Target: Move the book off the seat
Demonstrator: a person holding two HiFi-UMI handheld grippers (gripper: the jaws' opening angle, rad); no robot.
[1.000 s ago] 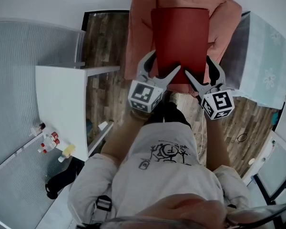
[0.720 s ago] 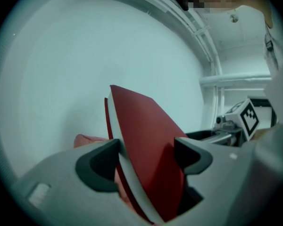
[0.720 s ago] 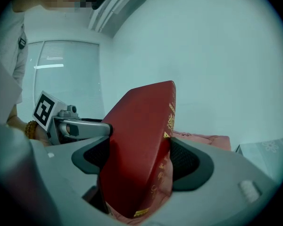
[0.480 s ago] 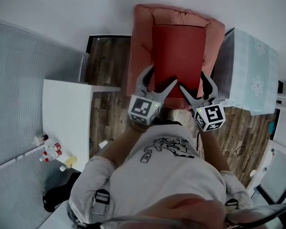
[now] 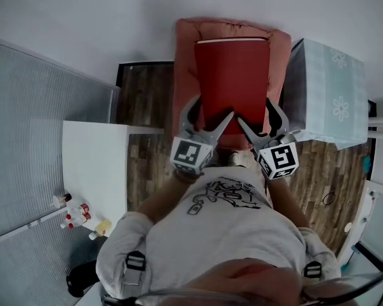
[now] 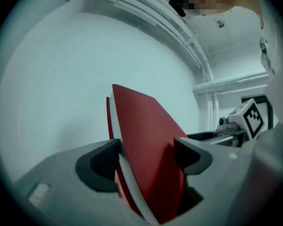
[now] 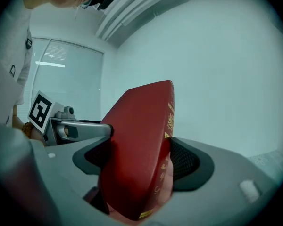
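A red hardcover book [image 5: 233, 81] hangs in the air over a pink cushioned seat [image 5: 186, 56], apart from it. My left gripper [image 5: 209, 110] is shut on the book's near left corner. My right gripper [image 5: 256, 115] is shut on its near right corner; its jaws have just been closing a little further with the book between them. In the left gripper view the book [image 6: 146, 126] stands edge-on between the pads of the left gripper [image 6: 146, 161], its white page edge showing. In the right gripper view the gold-lettered spine [image 7: 167, 126] sits pressed inside the right gripper [image 7: 139, 161].
A white table [image 5: 96, 164] stands at the left with several small bottles [image 5: 76, 214] at its near end. A table with a pale green cloth [image 5: 325, 94] is right of the seat. Wood floor [image 5: 147, 94] lies between; a white wall is behind.
Both grippers have risen together with the book, which has come up off the pink seat. The grip on both near corners looks the same.
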